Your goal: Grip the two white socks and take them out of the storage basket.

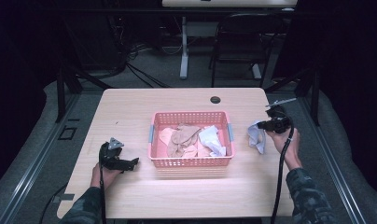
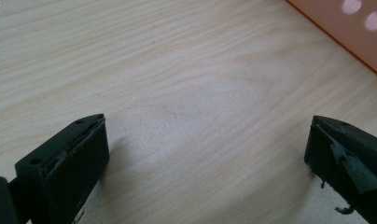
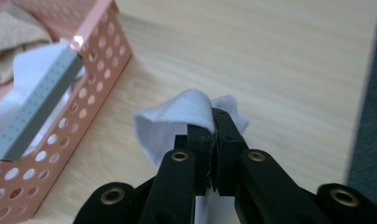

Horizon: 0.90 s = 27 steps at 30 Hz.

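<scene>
Over on the left, the left gripper (image 1: pixel 130 163) is parked low on the light wood tabletop (image 1: pixel 130 112), just beside the basket's left end. In the left gripper view its fingers (image 2: pixel 70 163) are spread wide with nothing but bare wood grain between them, and you can catch an orange-pink corner of the basket up in the top right of that view.

Dead center is the pink perforated plastic basket (image 1: pixel 191 162) with grey handles on its short ends. Inside there's a beige crumpled cloth (image 1: pixel 184 137) toward the left and middle, and a white cloth (image 1: pixel 212 141) bunched up on the right side, leaning against the wall.

Then on the right, the right gripper (image 1: pixel 262 126) is off the basket's right end, near the tabletop's right edge. Its fingers (image 3: pixel 224 140) are pressed together and pinching a small pale bluish-white cloth (image 1: pixel 256 137), so that's where the piece being handled is: outside the basket, just beside its right wall, hanging from the fingers with its lower folds down close to the wood. Can't tell if the bottom of it actually touches the tabletop. In the right gripper view the cloth folds up over the fingertips like a little tent, with the basket wall and one grey handle (image 3: pixel 35 107) off to the left.
</scene>
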{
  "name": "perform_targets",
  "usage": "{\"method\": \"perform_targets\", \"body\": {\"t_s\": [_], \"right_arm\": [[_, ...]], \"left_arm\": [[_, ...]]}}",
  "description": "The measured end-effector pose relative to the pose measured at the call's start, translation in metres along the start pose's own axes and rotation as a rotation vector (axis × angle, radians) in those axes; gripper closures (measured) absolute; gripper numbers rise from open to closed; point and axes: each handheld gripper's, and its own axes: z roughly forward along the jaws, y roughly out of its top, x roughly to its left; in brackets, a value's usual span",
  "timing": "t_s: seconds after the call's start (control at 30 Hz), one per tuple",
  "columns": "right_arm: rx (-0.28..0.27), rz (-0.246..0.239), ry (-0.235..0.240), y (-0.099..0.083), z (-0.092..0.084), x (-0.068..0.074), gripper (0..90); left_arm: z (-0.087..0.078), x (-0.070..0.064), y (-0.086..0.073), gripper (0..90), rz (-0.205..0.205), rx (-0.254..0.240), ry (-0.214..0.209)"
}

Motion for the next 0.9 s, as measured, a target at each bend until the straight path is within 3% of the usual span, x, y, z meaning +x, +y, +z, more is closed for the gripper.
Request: {"method": "perform_targets", "body": {"t_s": [0.03,0.1,0.23,0.37,0.5,0.7,0.9], "right_arm": [[0.033,-0.005,-0.008,-0.004,0.013,0.002,87.1],[0.045,0.007,0.003,-0.006,0.020,0.003,86.5],[0.073,0.028,0.009,-0.010,0.031,0.004,69.0],[0.023,0.020,0.013,-0.007,0.012,0.005,42.2],[-0.017,-0.025,0.027,0.000,-0.018,0.015,28.6],[-0.060,-0.073,0.076,0.011,-0.048,0.033,17.5],[-0.071,-0.132,0.112,0.021,-0.060,0.057,14.4]], "left_arm": [[0.000,0.000,0.000,0.0,0.002,-0.001,0.000],[0.000,0.000,0.000,0.0,0.002,-0.001,0.001],[0.000,0.000,0.000,0.0,-0.001,0.000,0.000],[0.000,0.000,0.000,0.0,0.002,0.000,0.002],[0.000,0.000,0.000,0.0,0.002,0.000,0.001],[0.000,0.000,0.000,0.0,0.000,0.001,0.000],[0.000,0.000,0.000,0.0,-0.002,-0.001,0.001]]}}
